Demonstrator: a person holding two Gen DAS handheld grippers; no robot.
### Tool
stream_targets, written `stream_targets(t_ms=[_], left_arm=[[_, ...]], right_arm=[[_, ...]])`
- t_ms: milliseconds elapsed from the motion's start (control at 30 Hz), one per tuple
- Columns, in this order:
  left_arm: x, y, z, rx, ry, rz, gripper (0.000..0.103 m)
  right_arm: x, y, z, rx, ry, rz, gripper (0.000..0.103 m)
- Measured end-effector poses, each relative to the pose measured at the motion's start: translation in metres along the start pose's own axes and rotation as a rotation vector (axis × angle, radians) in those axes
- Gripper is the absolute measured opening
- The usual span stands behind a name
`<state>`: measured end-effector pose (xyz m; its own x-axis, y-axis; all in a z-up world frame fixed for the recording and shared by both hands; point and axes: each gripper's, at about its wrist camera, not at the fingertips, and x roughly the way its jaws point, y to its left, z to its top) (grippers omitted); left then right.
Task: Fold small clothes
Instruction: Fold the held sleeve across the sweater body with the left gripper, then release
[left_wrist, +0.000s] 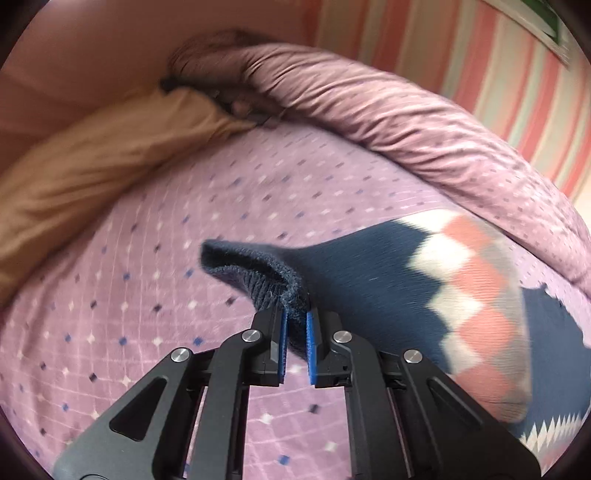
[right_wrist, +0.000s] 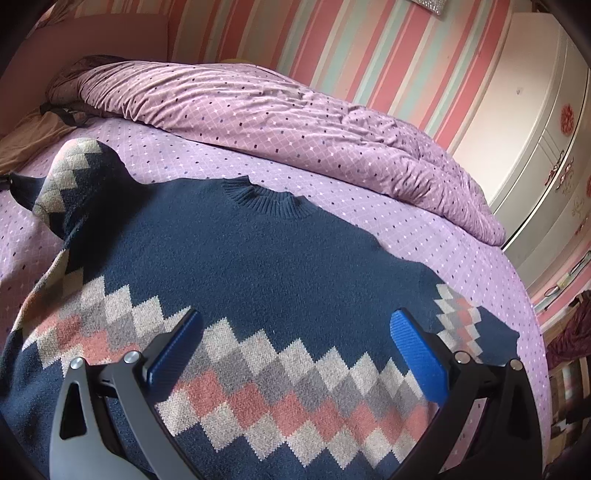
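a rumpled purple duvet is lying at twelve o'clock on the bed sheet; a tan pillow is resting at ten o'clock.

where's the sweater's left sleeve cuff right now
In the left wrist view the ribbed navy cuff is pinched in the left tool, lifted above the purple bedsheet, with the diamond-patterned sleeve trailing off to the right.
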<state>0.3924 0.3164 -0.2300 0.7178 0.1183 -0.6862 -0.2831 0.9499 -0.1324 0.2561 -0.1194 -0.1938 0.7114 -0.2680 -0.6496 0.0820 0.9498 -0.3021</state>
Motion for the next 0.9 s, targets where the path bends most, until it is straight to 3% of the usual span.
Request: stream_targets(t_ms=[133, 400, 700, 900], left_arm=[[-0.027, -0.046, 0.015, 0.097, -0.049, -0.052, 0.006], [-0.065, -0.201, 0.021, 0.214, -0.056, -0.323, 0.006], [-0.085, -0.396, -0.064, 0.321, 0.08, -0.622, 0.006], [-0.069, -0.487, -0.142, 0.408, 0.187, -0.62, 0.007]], right_arm=[[0.005, -0.008, -0.002, 0.017, 0.001, -0.002, 0.102], [0.013, -0.057, -0.016, 0.091, 0.023, -0.024, 0.102], [0.017, -0.14, -0.04, 0.185, 0.063, -0.094, 0.102], [0.023, -0.184, -0.062, 0.239, 0.109, -0.142, 0.102]])
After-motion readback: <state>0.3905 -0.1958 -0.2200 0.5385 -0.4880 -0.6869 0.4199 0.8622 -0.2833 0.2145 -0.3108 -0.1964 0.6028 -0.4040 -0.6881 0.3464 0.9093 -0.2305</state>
